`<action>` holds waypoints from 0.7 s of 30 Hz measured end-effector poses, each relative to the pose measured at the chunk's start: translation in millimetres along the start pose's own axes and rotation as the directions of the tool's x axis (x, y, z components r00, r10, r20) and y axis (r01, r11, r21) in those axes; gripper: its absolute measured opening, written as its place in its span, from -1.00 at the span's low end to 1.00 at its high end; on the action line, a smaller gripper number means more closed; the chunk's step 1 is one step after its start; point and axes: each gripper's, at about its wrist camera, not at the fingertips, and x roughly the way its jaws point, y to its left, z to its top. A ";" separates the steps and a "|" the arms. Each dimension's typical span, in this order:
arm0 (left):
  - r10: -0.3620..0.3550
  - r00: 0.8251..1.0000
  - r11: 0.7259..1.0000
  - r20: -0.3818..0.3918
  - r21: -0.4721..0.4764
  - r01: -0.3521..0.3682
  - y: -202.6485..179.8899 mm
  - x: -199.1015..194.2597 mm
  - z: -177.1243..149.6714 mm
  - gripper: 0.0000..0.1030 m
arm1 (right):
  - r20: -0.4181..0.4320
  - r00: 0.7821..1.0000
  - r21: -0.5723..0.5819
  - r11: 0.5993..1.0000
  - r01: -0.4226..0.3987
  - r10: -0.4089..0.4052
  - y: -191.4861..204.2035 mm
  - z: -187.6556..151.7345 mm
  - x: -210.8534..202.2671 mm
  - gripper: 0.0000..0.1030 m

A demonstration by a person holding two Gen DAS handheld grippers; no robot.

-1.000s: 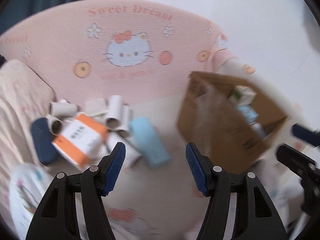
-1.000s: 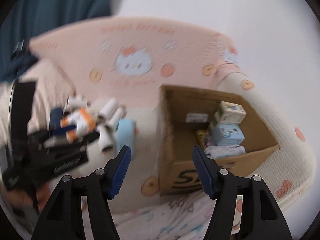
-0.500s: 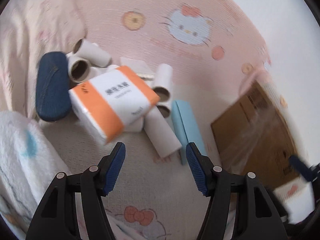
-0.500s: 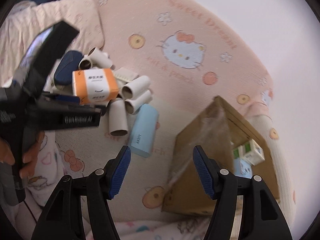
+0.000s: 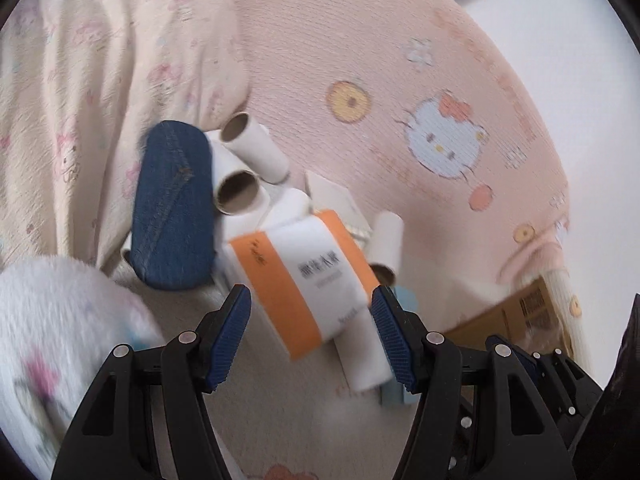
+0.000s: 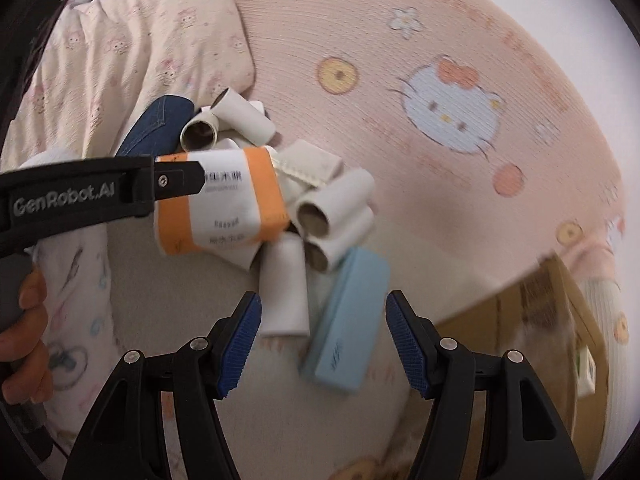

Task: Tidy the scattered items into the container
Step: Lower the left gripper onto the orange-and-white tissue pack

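Home bedroom, pink cartoon-cat bedsheet [image 5: 400,92], printed quilt [image 5: 100,80], fluffy blanket [image 5: 60,320]

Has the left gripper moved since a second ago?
Yes. The left gripper has closed in on the orange pack, away from the cardboard box, which has slid to the view's edge.

**Both my grippers angled down, jaws wide**

My left gripper [image 5: 310,338] tilts downward, blue pads spread apart, gripping nothing. My right gripper [image 6: 322,344] does the same. My left hand [image 6: 24,332] wraps its handle at nine o'clock in the right view.
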 end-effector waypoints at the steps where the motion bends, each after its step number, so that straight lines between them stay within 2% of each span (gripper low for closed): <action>1: -0.002 1.000 1.000 -0.003 -0.022 0.001 3.4 2.2 2.9 0.30 | -0.001 1.000 0.031 0.999 -0.030 0.030 -4.1 5.6 4.9 0.21; 4: -0.007 1.000 0.999 0.002 -0.034 0.007 5.3 6.0 6.7 0.30 | -0.003 0.988 0.195 0.969 -0.154 0.157 -24.2 20.7 22.1 0.21; 7: -0.010 1.000 0.999 -0.011 -0.039 0.010 7.7 14.7 8.3 0.30 | -0.005 0.974 0.310 0.926 -0.213 0.226 -35.9 30.3 39.0 0.21; 11: -0.048 0.999 0.993 0.009 -0.111 0.049 18.5 19.7 11.7 0.29 | -0.055 0.966 0.345 0.912 -0.220 0.253 -33.4 39.7 61.3 0.21; 15: -0.008 1.000 0.997 0.004 -0.079 0.008 14.3 26.4 9.2 0.19 | -0.058 0.954 0.350 0.901 -0.258 0.295 -30.8 50.5 74.1 0.21; 18: 0.009 1.000 0.997 0.005 -0.081 -0.009 16.4 28.2 7.9 0.12 | -0.033 0.944 0.395 0.872 -0.290 0.328 -32.1 57.4 81.7 0.21; 19: 0.012 1.000 0.996 0.005 -0.086 -0.012 17.7 28.1 7.7 0.04 | -0.031 0.939 0.403 0.864 -0.303 0.343 -32.7 59.1 85.4 0.21; 20: 0.013 1.000 0.996 0.004 -0.092 -0.013 20.1 27.1 7.6 -0.05 | -0.034 0.932 0.419 0.852 -0.314 0.360 -33.9 60.0 89.5 0.19; 21: 0.007 1.000 0.995 0.003 -0.101 -0.007 22.4 26.3 7.6 -0.07 | -0.037 0.924 0.441 0.836 -0.327 0.381 -35.3 59.8 92.8 0.03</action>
